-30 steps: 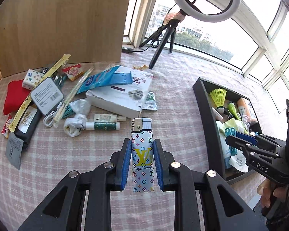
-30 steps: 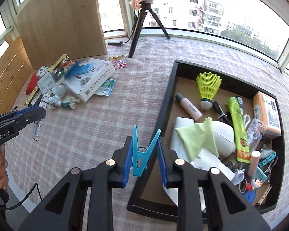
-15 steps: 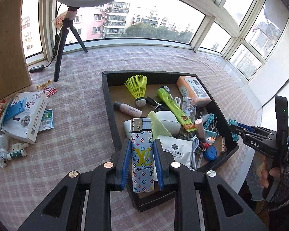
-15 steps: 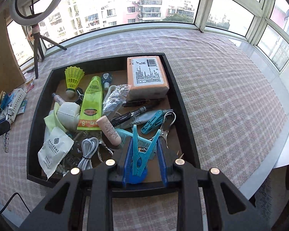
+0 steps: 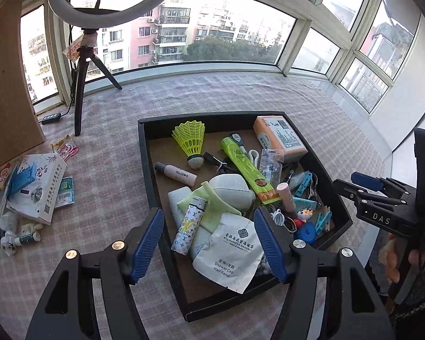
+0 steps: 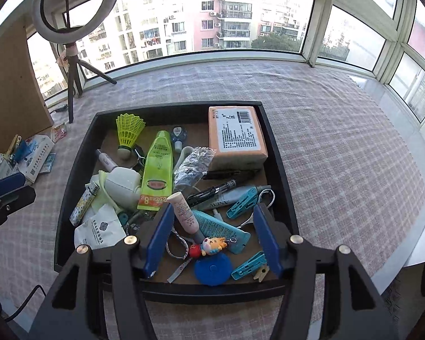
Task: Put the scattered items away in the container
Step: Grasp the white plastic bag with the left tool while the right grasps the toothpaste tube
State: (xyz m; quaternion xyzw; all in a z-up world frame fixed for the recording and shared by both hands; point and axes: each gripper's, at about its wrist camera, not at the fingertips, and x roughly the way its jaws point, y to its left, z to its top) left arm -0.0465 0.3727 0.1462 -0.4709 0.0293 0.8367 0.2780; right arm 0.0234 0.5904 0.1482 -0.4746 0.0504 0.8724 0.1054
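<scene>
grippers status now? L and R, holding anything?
Left gripper: jaws opening, nothing gripped; lighter lies in the tray.
Right gripper: jaws opening, nothing gripped.

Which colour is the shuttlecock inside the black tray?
The shuttlecock has a neon yellow skirt and a whitish tip with a dark band. The left wrist view shows it best.

Left gripper (image 5: pixel 209 243): pointed steeply down, jaws opening, blue pads well apart, nothing pressed between them.
Right gripper (image 6: pixel 212 238): pointed steeply down, jaws opening, blue pads spread, gripping nothing.
Relative place: in the left wrist view the right gripper stands at the right edge, with fingers of the person's hand (image 5: pixel 393 257) wrapped around its handle.
</scene>
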